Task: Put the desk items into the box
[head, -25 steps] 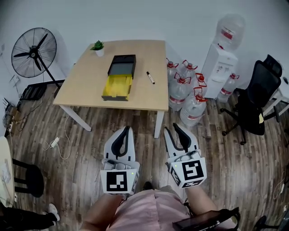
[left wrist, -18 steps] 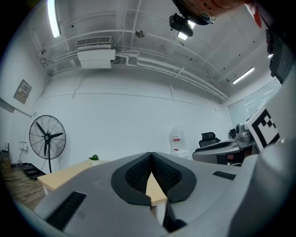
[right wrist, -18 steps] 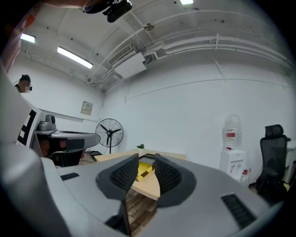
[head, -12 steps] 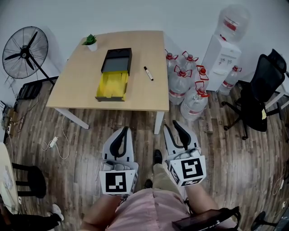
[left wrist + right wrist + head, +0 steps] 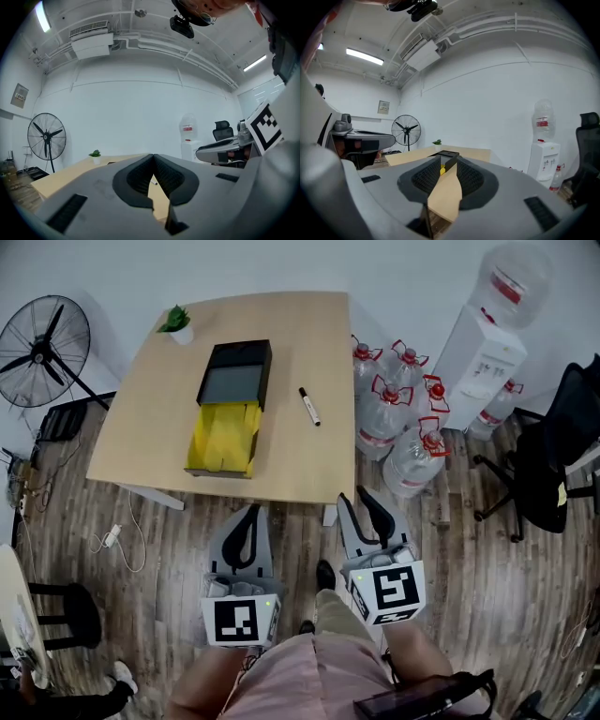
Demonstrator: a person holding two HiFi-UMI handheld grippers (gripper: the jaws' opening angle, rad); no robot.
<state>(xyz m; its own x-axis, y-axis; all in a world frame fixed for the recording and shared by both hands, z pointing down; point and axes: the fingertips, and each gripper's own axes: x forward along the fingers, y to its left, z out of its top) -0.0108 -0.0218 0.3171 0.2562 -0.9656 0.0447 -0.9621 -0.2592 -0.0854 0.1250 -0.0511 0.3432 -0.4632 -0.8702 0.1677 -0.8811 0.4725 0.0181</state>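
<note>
No print can be read anywhere: the water bottles (image 5: 394, 409) on the floor beside the table's right edge and the big bottle on the white dispenser (image 5: 480, 357) carry red labels, but their lettering is too small, and each gripper's cube shows only black-and-white square markers. The left gripper (image 5: 250, 510) has its jaws pressed together at the tips with nothing between them; in the left gripper view only a thin sliver of table shows behind the dark pads. The right gripper (image 5: 356, 496) has its jaws a little spread, a narrow wedge through which the right gripper view shows the tabletop and the box; these jaws hold and touch nothing. Both grippers hang over the wooden floor (image 5: 169, 549), just short of the table's (image 5: 141, 427) near edge. The box (image 5: 223, 432) lies on the table left of its middle, the yellow part toward the near edge and the black part toward the far edge. A marker pen (image 5: 309, 406) lies apart from the box, near the right edge. A small potted plant (image 5: 176, 322) stands at the far left corner.
</note>
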